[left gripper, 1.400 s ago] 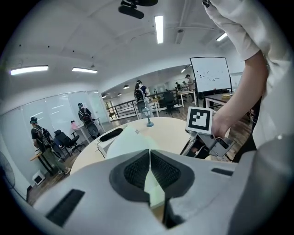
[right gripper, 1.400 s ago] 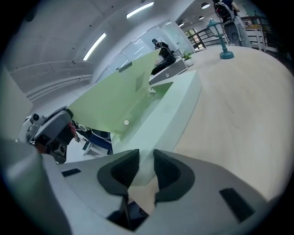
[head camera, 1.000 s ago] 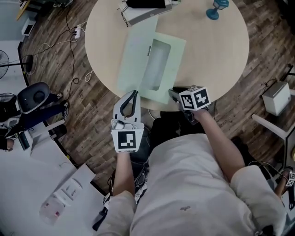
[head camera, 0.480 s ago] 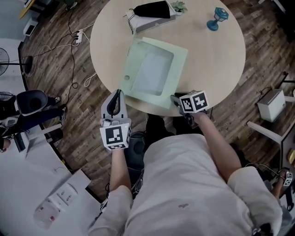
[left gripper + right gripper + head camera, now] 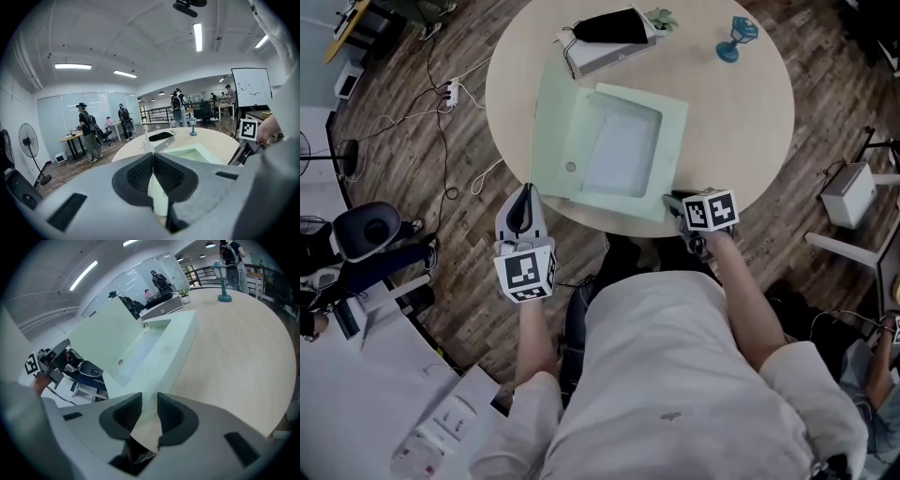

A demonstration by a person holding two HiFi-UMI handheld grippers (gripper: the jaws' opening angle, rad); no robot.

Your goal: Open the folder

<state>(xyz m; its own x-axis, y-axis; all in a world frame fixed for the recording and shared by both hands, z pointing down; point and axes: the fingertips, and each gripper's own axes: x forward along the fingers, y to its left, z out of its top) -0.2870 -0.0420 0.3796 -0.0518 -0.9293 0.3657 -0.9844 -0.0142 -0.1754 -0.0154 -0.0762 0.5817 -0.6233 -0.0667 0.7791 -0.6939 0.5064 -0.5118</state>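
Jaws of the left tool [image 5: 153,171] meet on nothing. It has swung clear of the worktop [image 5: 741,122], and the folder [image 5: 609,155] now lies there with its cover flat — opened, it seems. The right tool [image 5: 145,414] stays clamped on the folder's near corner, angled down, while the left points near level.

My left gripper [image 5: 525,192] points forward and slightly down, jaws pressed together with nothing between them, marker cube toward my body. My left forearm [image 5: 534,337] reaches straight ahead. My right gripper [image 5: 673,201] tilts steeply down, jaws clamped on the near corner of the folder [image 5: 619,150]. My right forearm [image 5: 748,300] angles forward and inward.
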